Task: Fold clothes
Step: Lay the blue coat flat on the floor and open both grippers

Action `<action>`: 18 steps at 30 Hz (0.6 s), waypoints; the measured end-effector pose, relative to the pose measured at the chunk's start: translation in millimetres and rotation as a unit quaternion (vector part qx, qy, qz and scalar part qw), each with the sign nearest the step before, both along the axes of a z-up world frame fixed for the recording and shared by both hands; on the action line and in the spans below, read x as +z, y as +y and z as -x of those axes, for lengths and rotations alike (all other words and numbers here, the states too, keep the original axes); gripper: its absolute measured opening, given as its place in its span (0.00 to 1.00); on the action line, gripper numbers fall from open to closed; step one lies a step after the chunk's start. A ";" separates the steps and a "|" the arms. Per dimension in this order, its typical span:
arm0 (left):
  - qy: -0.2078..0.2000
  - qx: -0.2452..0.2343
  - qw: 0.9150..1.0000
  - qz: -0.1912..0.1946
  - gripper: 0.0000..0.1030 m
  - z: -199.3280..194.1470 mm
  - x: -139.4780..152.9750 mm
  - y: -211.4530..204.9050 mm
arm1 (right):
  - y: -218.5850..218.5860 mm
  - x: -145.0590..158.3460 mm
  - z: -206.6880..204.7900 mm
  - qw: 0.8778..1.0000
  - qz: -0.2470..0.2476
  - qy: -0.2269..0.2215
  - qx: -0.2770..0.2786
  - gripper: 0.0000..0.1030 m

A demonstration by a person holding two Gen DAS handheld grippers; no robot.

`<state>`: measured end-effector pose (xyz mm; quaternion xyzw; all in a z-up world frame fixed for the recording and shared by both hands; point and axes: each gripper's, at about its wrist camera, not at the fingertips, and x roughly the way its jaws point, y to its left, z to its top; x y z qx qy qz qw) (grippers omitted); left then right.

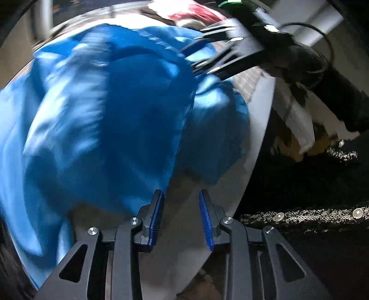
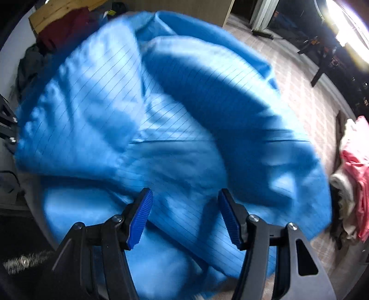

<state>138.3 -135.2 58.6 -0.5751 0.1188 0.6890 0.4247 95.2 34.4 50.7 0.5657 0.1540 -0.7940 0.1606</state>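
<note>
A bright blue garment with thin dark stripes [image 2: 166, 138] lies bunched and motion-blurred on a pale table; it also fills the left wrist view [image 1: 103, 120]. My left gripper [image 1: 181, 196] is open and empty, just off the garment's near edge over the bare table top [image 1: 230, 175]. My right gripper [image 2: 184, 196] is open above the garment, with nothing between its blue pads [image 2: 140, 217]. The right gripper also shows in the left wrist view [image 1: 207, 53] at the garment's far side, blurred.
A pile of pink and white clothes [image 2: 355, 184] lies at the right; it also shows as red cloth in the left wrist view [image 1: 196, 13]. Dark red cloth [image 2: 62, 25] lies by a wooden box at the back left. The person's dark clothing [image 1: 311, 184] stands beside the table edge.
</note>
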 end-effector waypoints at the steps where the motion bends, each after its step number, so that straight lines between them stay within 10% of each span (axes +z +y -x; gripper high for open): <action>1: 0.007 0.022 1.000 -0.004 0.31 -3.6 5.0 -11.4 | 0.4 14.1 -5.2 1.000 0.008 0.011 0.007 0.57; 8: 0.046 0.192 0.980 -0.018 0.37 -14.8 22.9 -107.1 | -89.6 96.8 -57.9 0.980 0.030 0.072 0.181 0.57; 18: 0.063 0.255 0.965 -0.027 0.37 -18.8 4.8 -135.0 | -167.8 17.7 -49.0 0.925 -0.095 -0.001 0.368 0.57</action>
